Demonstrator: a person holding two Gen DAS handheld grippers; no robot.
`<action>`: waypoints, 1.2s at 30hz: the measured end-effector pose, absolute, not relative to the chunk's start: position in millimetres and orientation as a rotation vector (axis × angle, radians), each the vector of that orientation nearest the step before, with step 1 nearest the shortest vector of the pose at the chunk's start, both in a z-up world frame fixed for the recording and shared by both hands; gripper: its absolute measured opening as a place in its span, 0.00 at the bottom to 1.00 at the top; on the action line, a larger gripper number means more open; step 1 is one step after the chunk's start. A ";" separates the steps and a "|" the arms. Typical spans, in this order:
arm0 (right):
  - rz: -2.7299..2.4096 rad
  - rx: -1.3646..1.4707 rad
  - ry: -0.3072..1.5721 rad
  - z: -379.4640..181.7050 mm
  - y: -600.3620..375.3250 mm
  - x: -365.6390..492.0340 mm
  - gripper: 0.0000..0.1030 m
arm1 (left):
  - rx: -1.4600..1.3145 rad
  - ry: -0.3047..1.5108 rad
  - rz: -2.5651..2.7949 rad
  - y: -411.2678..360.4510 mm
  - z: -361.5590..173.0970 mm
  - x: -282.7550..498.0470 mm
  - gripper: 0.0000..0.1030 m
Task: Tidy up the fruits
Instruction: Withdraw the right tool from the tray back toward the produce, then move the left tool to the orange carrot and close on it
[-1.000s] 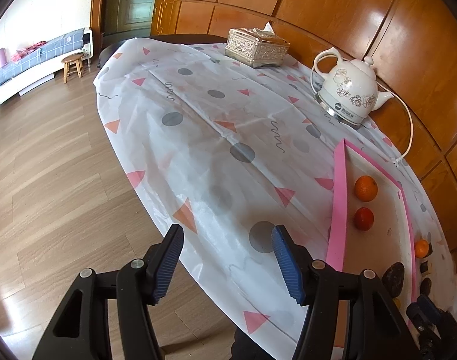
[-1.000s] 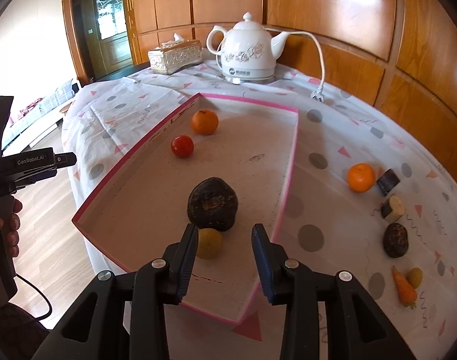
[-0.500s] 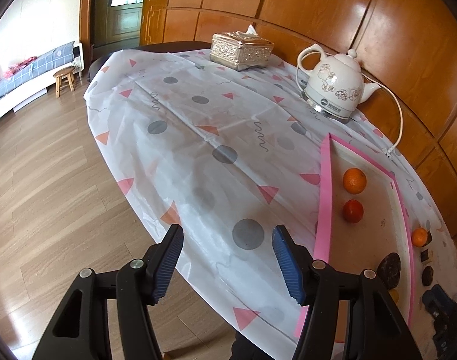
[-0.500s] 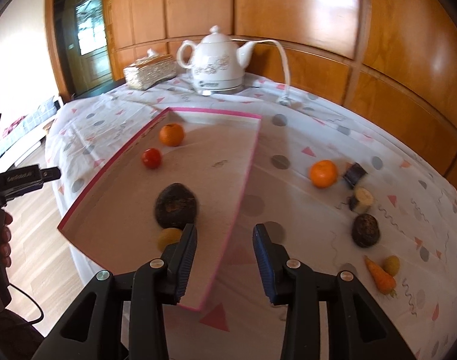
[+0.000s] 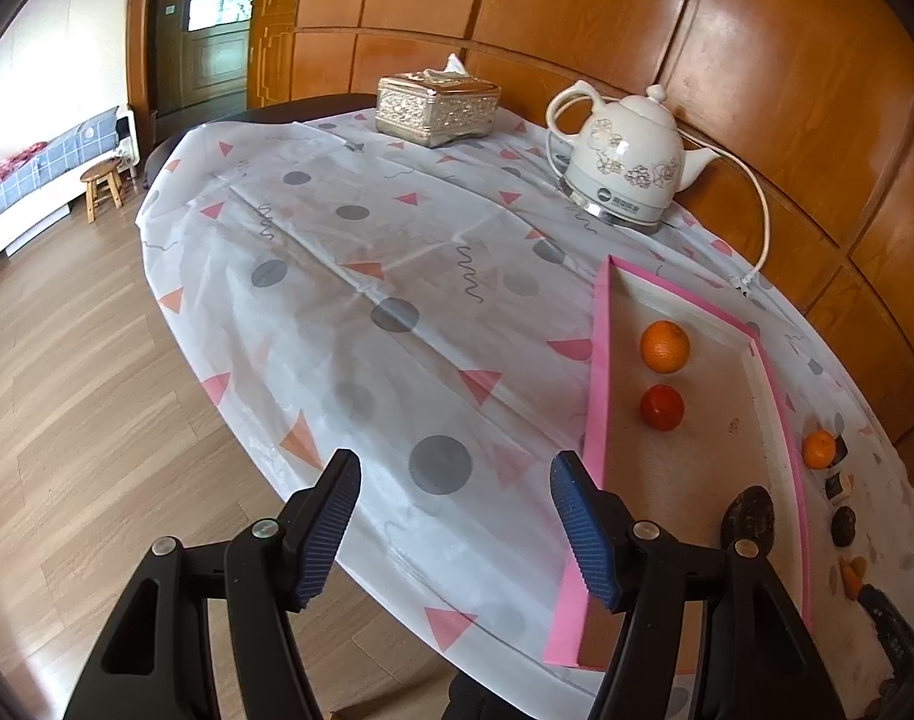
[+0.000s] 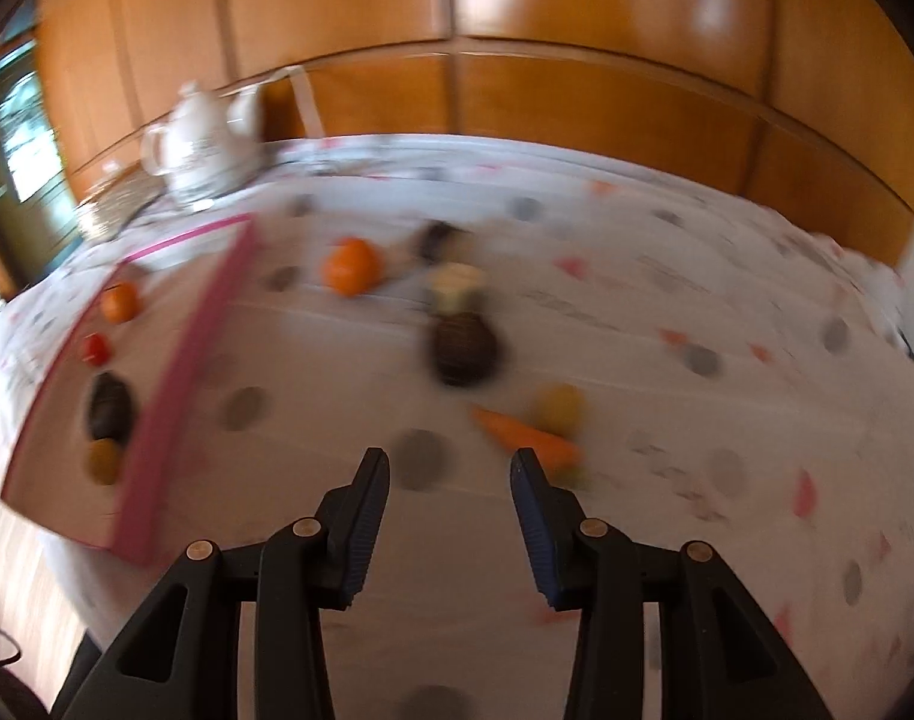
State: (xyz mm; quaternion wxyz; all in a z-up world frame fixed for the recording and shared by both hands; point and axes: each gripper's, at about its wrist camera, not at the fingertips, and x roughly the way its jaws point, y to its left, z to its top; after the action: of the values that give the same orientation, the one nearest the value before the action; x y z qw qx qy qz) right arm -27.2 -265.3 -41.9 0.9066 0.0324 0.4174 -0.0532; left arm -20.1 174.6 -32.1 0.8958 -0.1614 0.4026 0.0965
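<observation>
Now, the scene by parts:
Left gripper [image 5: 454,516]: jaws spread apart with nothing between them, having just been opening wider; it hangs over the near edge of the tablecloth [image 5: 361,300], the wood floor showing below at 8 o'clock
Right gripper [image 6: 450,519]: released, empty, jaws parted and likewise just been opening; this view is smeared by motion blur
Tray [image 5: 598,396]: pink-rimmed, at 3 o'clock in the left wrist view and at 9 o'clock in the right wrist view [image 6: 187,372]
Fruit in tray: an orange [image 5: 664,346] toward the far end, a red fruit [image 5: 661,407] just nearer than it, then a dark lumpy fruit [image 5: 748,516] partly cut off by the left gripper's arm; the right wrist view adds a small yellowish fruit [image 6: 102,461] touching or just beside the dark one, at the near end
Fruit off tray: on the cloth to the right of the tray lie a second orange [image 6: 350,266], a dark-and-pale cut piece [image 6: 454,288], a second dark round fruit [image 6: 462,348], a carrot [image 6: 526,435] and a yellow fruit [image 6: 559,407] just beside it
Carrot: at 1 o'clock from the right gripper's fingertips, near the right finger but apart from it
Kettle [image 5: 628,165]: white, flowered, at the far side of the table, its cord trailing toward the wall
Tissue box [image 5: 438,108]: ornate, pale metal, at 12 o'clock in the left wrist view, left of the kettle
</observation>
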 end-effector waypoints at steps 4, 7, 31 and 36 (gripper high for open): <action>-0.214 0.102 0.862 -46.7 -303.3 -35.6 0.42 | -0.306 0.826 0.150 159.6 -22.2 -16.2 0.64; -0.280 0.127 0.858 -49.8 -326.2 -40.8 0.42 | -0.283 0.823 0.102 145.4 -14.6 -12.5 0.64; -0.555 0.244 0.816 -81.8 -424.7 -74.3 0.55 | 0.106 0.925 -0.653 -88.6 5.6 10.1 0.61; -0.545 0.254 0.793 -84.8 -427.3 -74.2 0.60 | 0.114 1.044 -0.778 -142.3 -15.4 20.5 0.48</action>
State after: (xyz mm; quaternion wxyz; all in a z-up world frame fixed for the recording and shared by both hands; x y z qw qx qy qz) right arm -74.2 -427.3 -84.8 0.8787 0.1218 0.3803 -0.2615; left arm 20.5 -142.3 -15.4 0.7940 0.0531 0.4857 -0.3618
